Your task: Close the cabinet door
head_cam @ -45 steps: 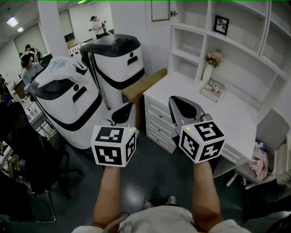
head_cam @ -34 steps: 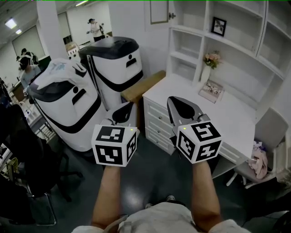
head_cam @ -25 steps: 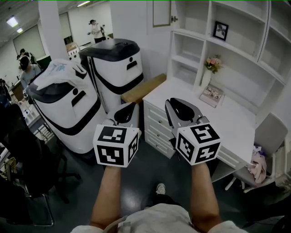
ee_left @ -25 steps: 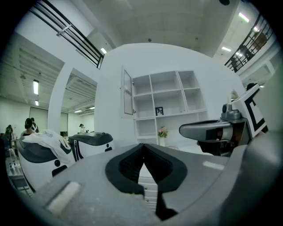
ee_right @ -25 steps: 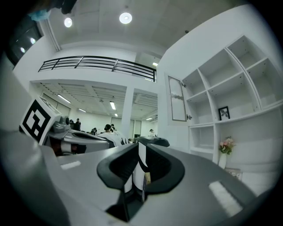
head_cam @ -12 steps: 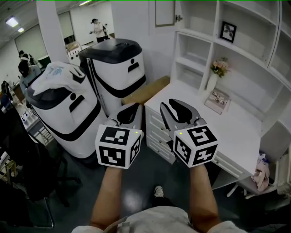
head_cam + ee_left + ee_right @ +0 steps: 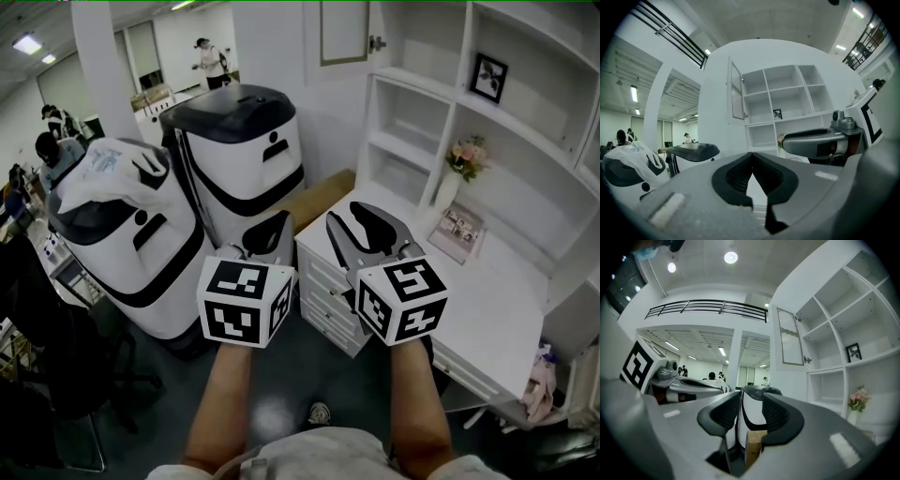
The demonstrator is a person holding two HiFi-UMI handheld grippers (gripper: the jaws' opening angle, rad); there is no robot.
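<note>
Desk point(image 7: 487, 309) beneath open cabinet door point(image 7: 343, 30); left tool point(image 7: 277, 225) pressed together, right tool point(image 7: 343, 216) opening empty.

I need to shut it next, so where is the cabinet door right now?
In the head view the cabinet door stands open at top centre, on the upper left corner of the white shelf unit, high above the desk.

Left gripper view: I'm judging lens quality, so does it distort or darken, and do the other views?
Left gripper view: strong fisheye, black corners, the white open-shelf unit bows. Right gripper view: same dark corners, round ceiling lamp blown out. Head view: milder curving, even light, pale glare on the dark glossy floor.
</note>
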